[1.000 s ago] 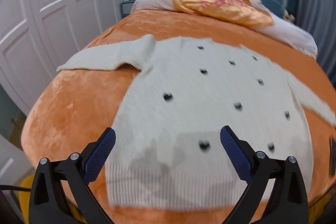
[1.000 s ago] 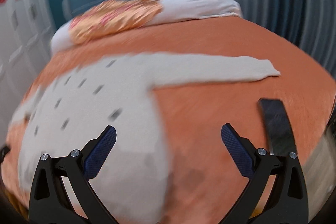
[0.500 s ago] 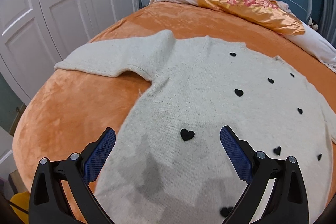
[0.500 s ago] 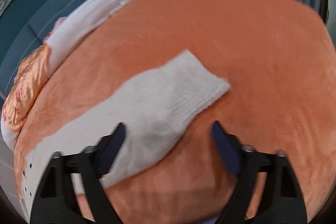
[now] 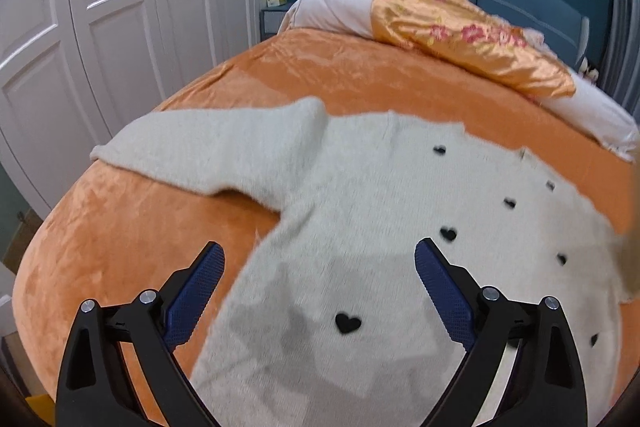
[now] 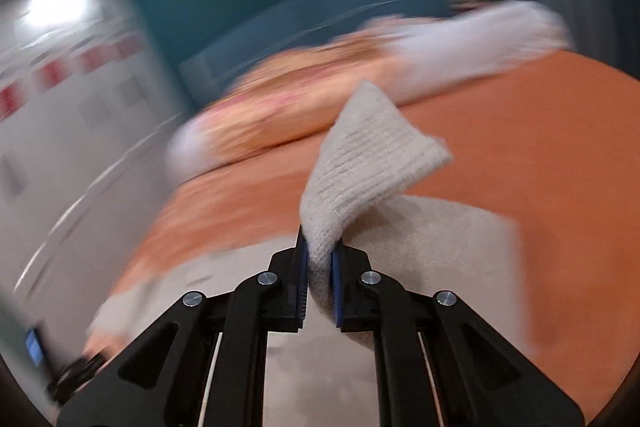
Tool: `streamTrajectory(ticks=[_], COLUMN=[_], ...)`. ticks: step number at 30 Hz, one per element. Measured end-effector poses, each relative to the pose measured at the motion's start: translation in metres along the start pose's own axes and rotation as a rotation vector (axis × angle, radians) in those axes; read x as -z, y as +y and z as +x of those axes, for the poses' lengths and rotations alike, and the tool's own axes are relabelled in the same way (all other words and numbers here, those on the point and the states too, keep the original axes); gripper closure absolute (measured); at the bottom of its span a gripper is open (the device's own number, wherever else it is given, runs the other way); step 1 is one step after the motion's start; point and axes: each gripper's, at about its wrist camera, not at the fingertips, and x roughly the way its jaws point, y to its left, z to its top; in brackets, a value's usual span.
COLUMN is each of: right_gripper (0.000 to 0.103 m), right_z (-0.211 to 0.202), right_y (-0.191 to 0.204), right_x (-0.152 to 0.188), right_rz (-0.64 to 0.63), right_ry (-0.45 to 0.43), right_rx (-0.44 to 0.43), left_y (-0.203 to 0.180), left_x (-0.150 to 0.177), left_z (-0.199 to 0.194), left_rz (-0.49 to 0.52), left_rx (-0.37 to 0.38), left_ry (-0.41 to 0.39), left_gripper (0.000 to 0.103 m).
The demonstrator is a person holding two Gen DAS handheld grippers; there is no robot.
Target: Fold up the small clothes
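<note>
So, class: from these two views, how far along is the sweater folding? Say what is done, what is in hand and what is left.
Done: the sweater lies spread flat on the bed. In hand: the right tool is closing on the right cuff, lifted off the bed. Left: the left sleeve lies unfolded, the open left tool holds nothing, and the body is unfolded.

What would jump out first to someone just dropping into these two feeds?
The cream sweater dotted with black hearts, spread flat across the orange bedspread, fills the left wrist view, with the open left gripper above its lower body. In the right wrist view, the right gripper is closing, its fingers pinching the ribbed sleeve cuff, lifted off the bed.
</note>
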Motion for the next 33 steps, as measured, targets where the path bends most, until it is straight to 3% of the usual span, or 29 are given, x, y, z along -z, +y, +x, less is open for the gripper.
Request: streamTrajectory(ticks=[3, 4, 7, 9, 11, 13, 15, 18, 20, 22, 24, 25, 27, 30, 33], right_gripper=[0.09, 0.084, 0.082, 0.081, 0.067, 0.064, 0.064, 0.061, 0.054, 0.053, 0.053, 0.053, 0.054, 0.078, 0.087], right_z=[0.072, 0.097, 0.142, 0.131, 0.111, 0.083, 0.051, 0.023, 0.016, 0.007, 0.006, 0.01, 0.021, 0.038, 0.018], right_y=[0.074, 0.091, 0.114, 0.114, 0.105, 0.088, 0.061, 0.013, -0.015, -0.042, -0.064, -0.074, -0.088, -0.099, -0.079], right_x=[0.043, 0.064, 0.116, 0.13, 0.13, 0.13, 0.123, 0.113, 0.109, 0.102, 0.097, 0.096, 0.096, 0.098, 0.082], right_rz=[-0.088, -0.109, -0.166, -0.169, -0.131, -0.092, -0.043, 0.022, 0.057, 0.11, 0.156, 0.17, 0.184, 0.197, 0.171], right_ry=[0.138, 0.203, 0.344, 0.35, 0.318, 0.273, 0.231, 0.183, 0.163, 0.142, 0.127, 0.132, 0.161, 0.208, 0.058], right_rx=[-0.106, -0.11, -0.058, -0.055, -0.045, -0.001, 0.079, 0.218, 0.303, 0.369, 0.411, 0.421, 0.447, 0.438, 0.367], left_y=[0.003, 0.003, -0.002, -0.006, -0.011, -0.022, -0.027, -0.031, -0.035, -0.041, -0.049, -0.052, -0.056, -0.058, -0.058], left_x=[-0.008, -0.011, -0.015, -0.015, -0.014, -0.011, -0.006, 0.001, 0.003, 0.002, 0.0, -0.002, -0.005, -0.015, -0.034], left_z=[0.0, 0.002, 0.015, 0.023, 0.034, 0.052, 0.071, 0.093, 0.1, 0.103, 0.107, 0.11, 0.113, 0.106, 0.083], left_rz=[-0.03, -0.042, -0.056, -0.059, -0.065, -0.067, -0.097, -0.184, -0.226, -0.233, -0.219, -0.211, -0.2, -0.168, -0.136], left_rx=[0.043, 0.069, 0.141, 0.17, 0.204, 0.219, 0.221, 0.283, 0.308, 0.315, 0.334, 0.334, 0.348, 0.361, 0.366], left_ry=[-0.003, 0.007, 0.057, 0.075, 0.096, 0.138, 0.188, 0.256, 0.275, 0.271, 0.272, 0.277, 0.265, 0.21, 0.083], left_gripper=[0.008, 0.008, 0.008, 0.008, 0.008, 0.008, 0.008, 0.008, 0.011, 0.021, 0.047, 0.055, 0.092, 0.097, 0.097])
